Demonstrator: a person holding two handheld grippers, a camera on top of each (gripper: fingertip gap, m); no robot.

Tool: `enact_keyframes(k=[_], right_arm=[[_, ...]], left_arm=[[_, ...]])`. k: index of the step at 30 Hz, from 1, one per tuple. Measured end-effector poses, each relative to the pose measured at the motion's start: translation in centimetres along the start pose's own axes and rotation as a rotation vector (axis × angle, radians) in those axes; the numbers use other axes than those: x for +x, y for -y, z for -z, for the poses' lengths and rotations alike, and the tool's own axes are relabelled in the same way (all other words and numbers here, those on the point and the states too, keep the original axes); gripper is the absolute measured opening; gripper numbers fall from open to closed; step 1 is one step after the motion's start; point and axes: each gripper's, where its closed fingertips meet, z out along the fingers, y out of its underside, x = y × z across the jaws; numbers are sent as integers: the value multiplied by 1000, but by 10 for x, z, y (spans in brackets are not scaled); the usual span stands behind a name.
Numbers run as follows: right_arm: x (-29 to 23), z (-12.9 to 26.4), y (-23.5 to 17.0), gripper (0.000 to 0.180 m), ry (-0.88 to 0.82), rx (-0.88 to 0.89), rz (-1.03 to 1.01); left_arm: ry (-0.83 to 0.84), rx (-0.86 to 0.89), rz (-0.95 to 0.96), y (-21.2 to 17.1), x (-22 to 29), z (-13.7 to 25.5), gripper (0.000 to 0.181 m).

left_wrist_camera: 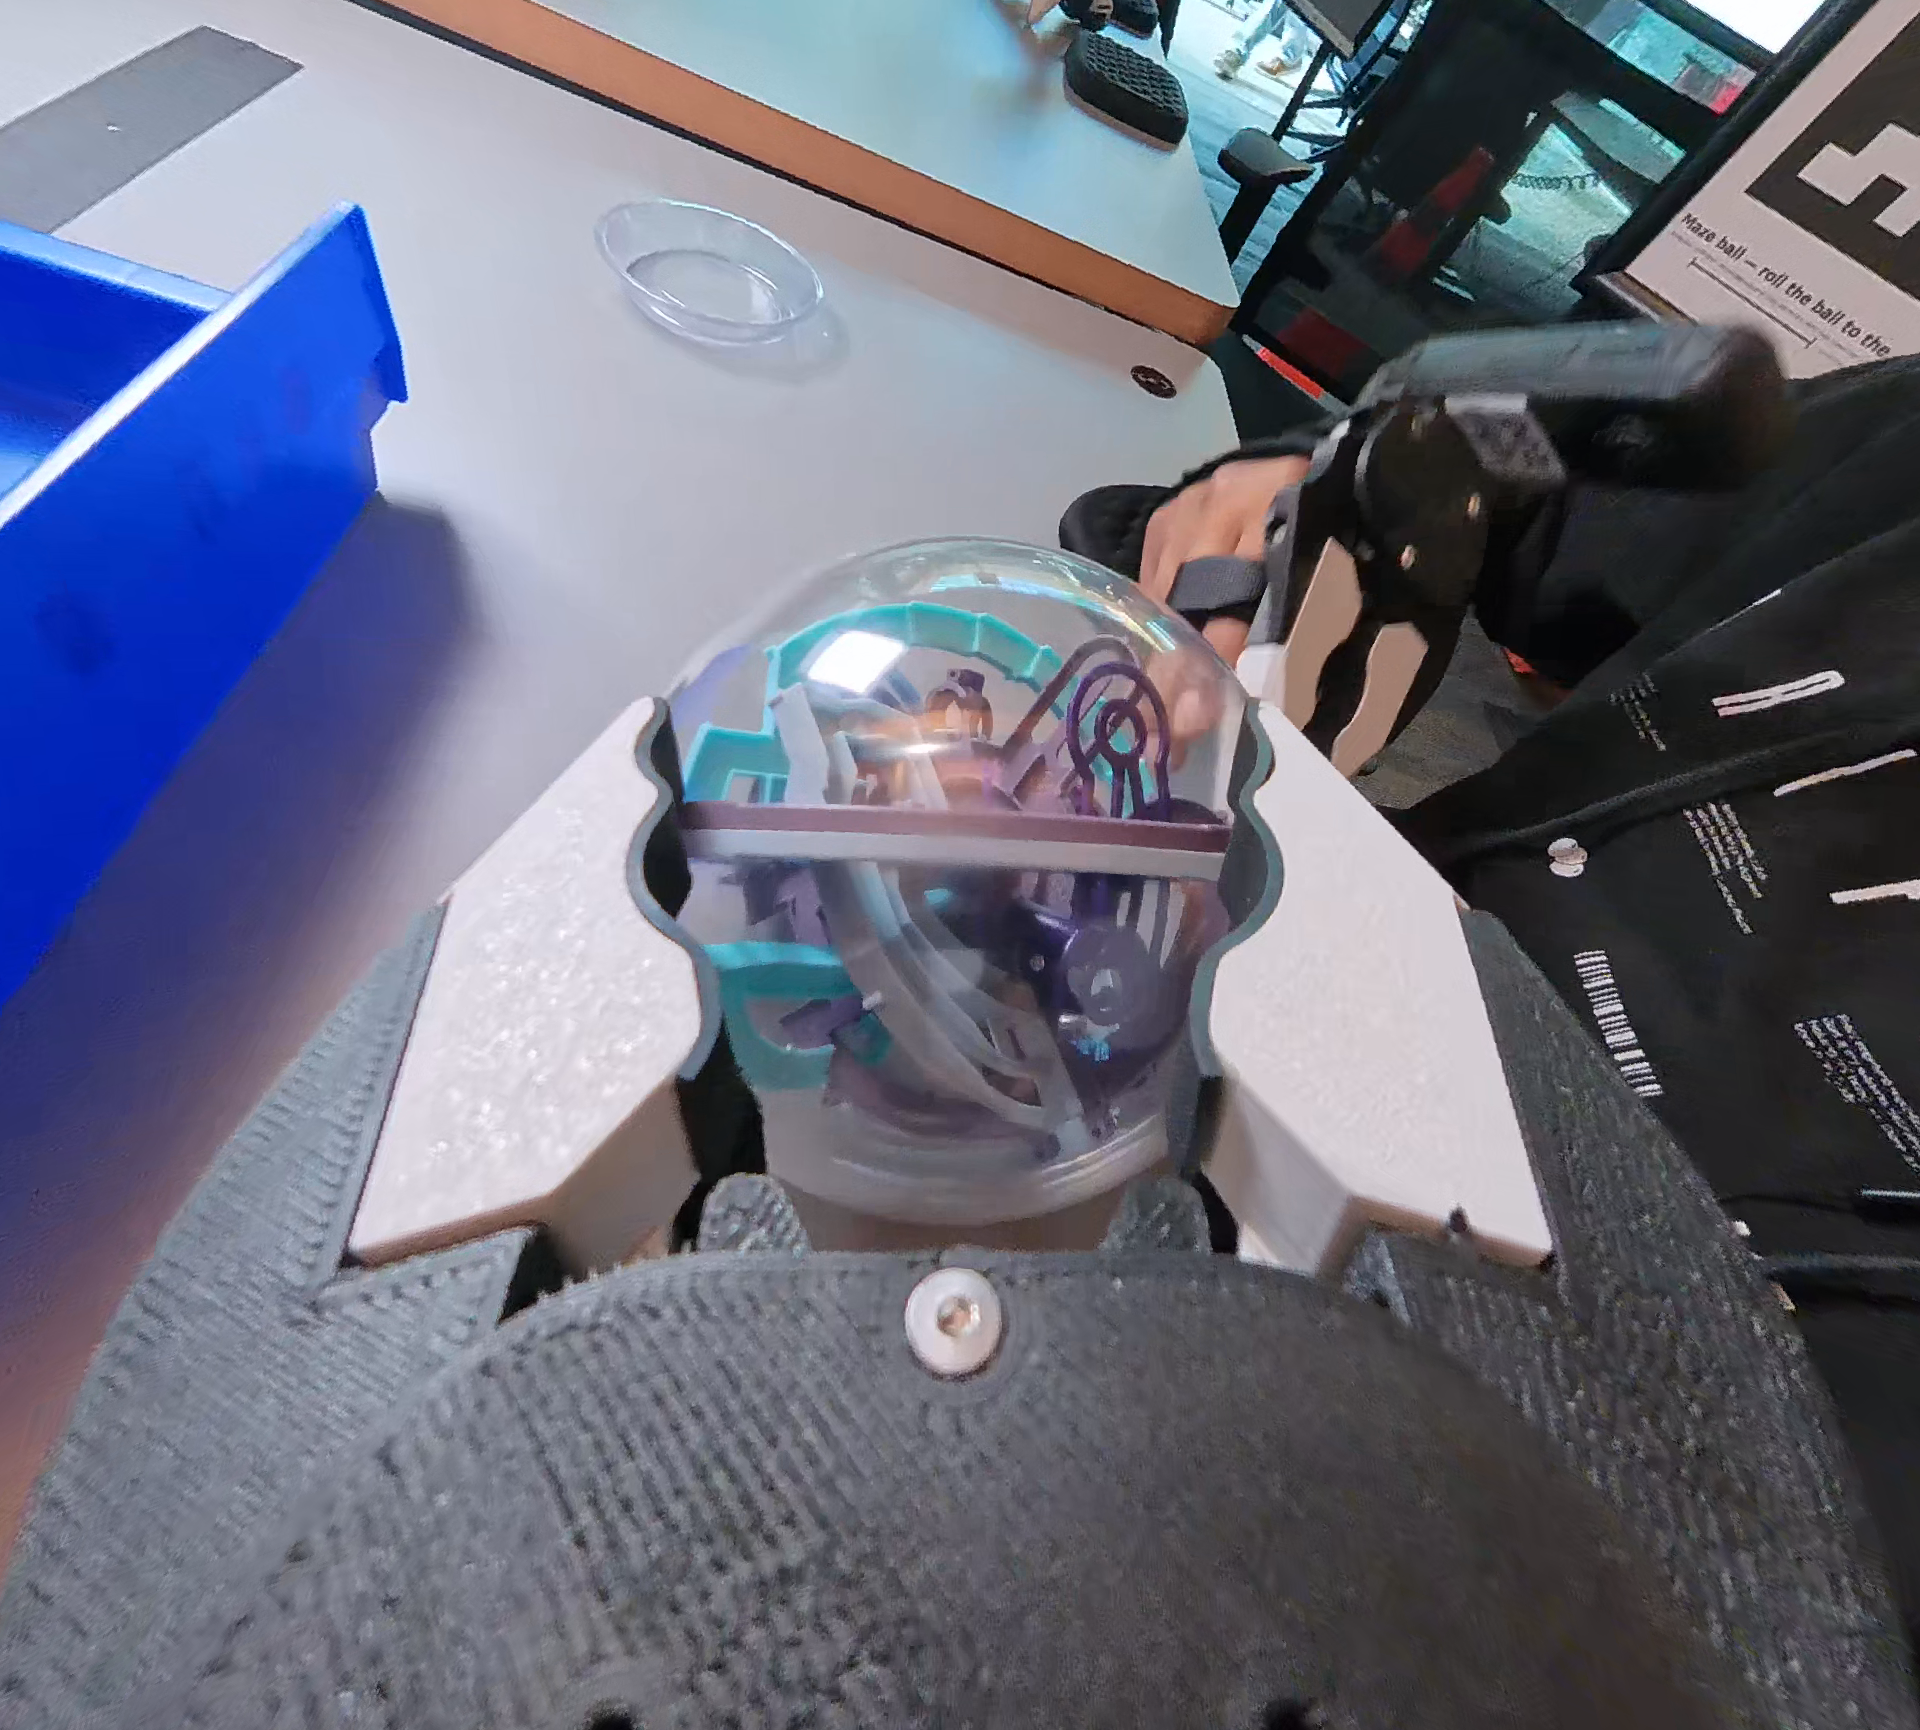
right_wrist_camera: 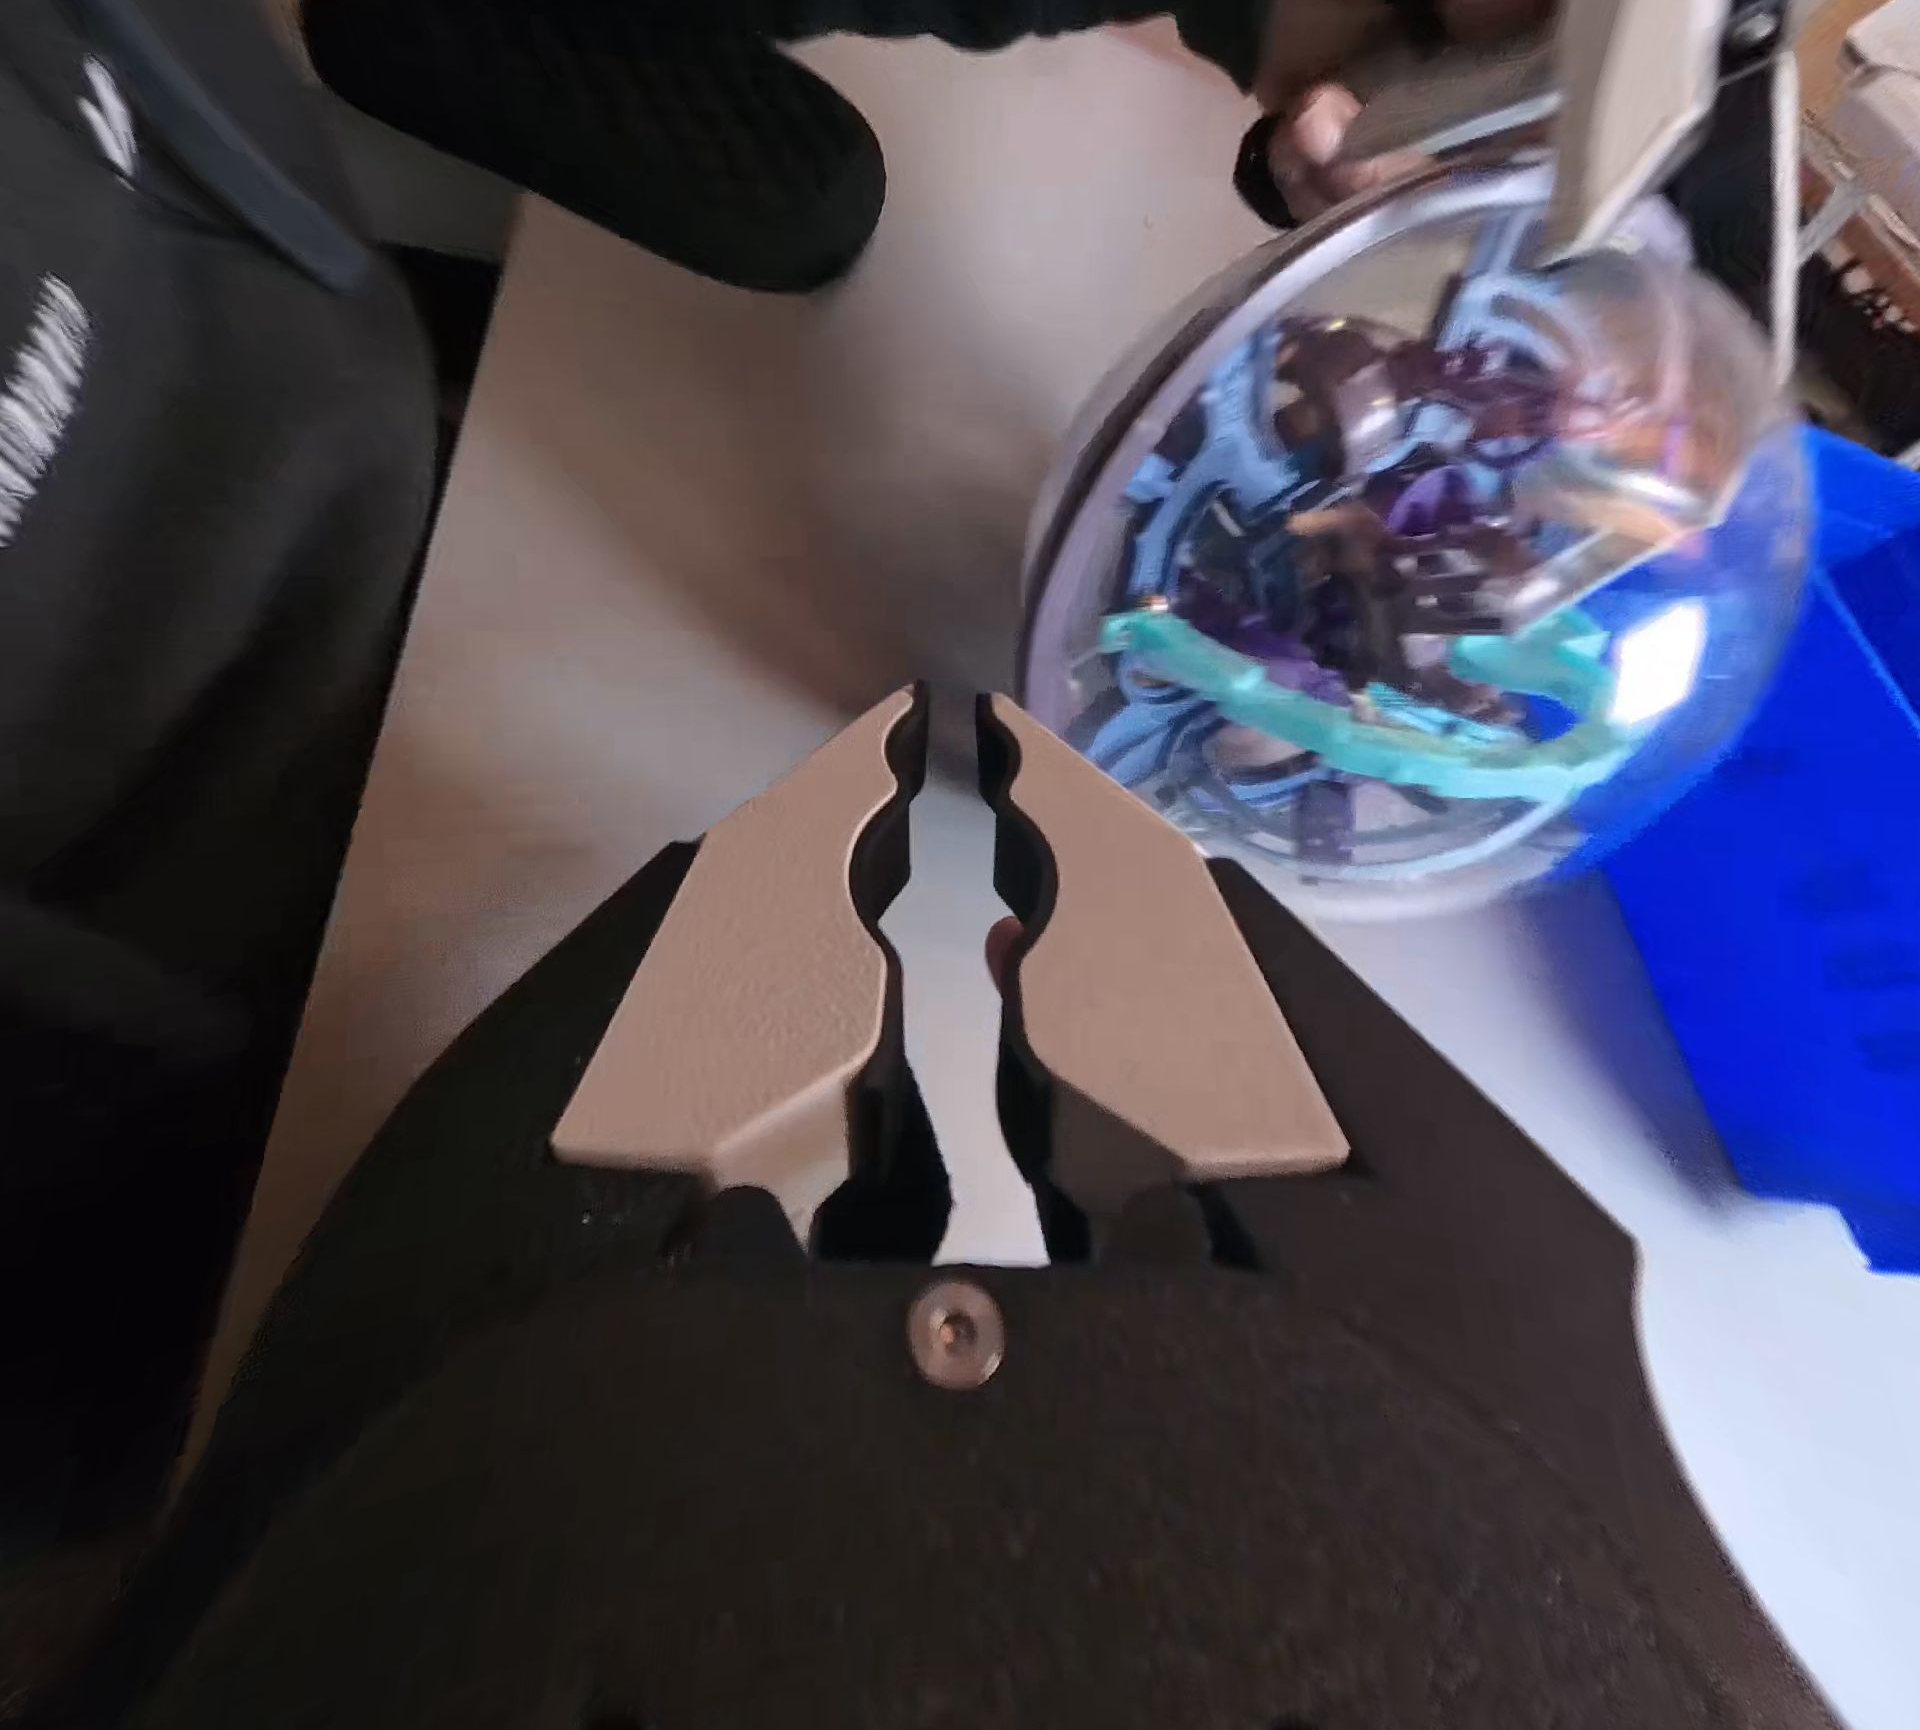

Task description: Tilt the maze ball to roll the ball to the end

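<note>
- While the left gripper (left_wrist_camera: 956,859) clamps the clear maze ball (left_wrist_camera: 961,849) between its pale fingers (left_wrist_camera: 540,984), the left wrist view shows the sphere lifted off the grey table (left_wrist_camera: 582,454); the tilting step looks under way.
- The small ball inside cannot be picked out among the teal and purple tracks, so progress is unclear.
- Left of the maze ball stands a blue bin (left_wrist_camera: 187,475), its inside mostly hidden; beyond the maze ball lies a clear shallow dish (left_wrist_camera: 712,272), empty.
- In the right wrist view, the right gripper (right_wrist_camera: 951,714) hangs just beside the maze ball (right_wrist_camera: 1423,558), jaws nearly together, gripping nothing.
- The blue bin (right_wrist_camera: 1766,901) sits behind the maze ball.
- Next likely needs slow, small wrist rolls.
</note>
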Motion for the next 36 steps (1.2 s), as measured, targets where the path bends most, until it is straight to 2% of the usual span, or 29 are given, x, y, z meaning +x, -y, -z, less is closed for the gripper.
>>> enact_keyframes(k=[3, 5, 8, 10, 14, 17, 18, 20, 22, 24, 29, 36], right_arm=[[42, 33, 1, 28, -55, -14, -32], [77, 45, -19, 62, -94, -73, -77], [92, 40, -47, 89, -7, -105, -147], [93, 29, -52, 99, 50, -84, -203], [94, 17, -54, 96, 97, -33, -268], [99, 16, -55, 88, 83, 16, -321], [99, 15, -56, 87, 76, 22, -327], [98, 11, -54, 87, 82, 33, -339], [95, 3, -50, 86, 103, 48, -357], [95, -5, -52, 84, 108, 26, -366], [91, -14, -57, 77, 95, -10, -395], [78, -20, -60, 65, 83, -64, -403]], left_arm=[[-20, -29, -27, 2, 2, -6, 105], [-23, -45, -38, 5, 1, -11, 103], [-38, -71, -54, 8, 2, -19, 102], [-49, -88, -56, 11, 2, -24, 102], [-38, -86, -64, 18, 1, -31, 102], [-31, 4, -71, 25, 8, -9, 119], [-2, 13, -97, 17, 7, 6, 125], [85, -88, -150, -33, -7, 29, 135], [67, -144, -63, -69, -10, 27, 135], [110, -171, -78, -76, -11, 14, 134], [163, -178, -115, -64, -16, 12, 132], [97, -155, -123, -56, -8, 16, 132]])
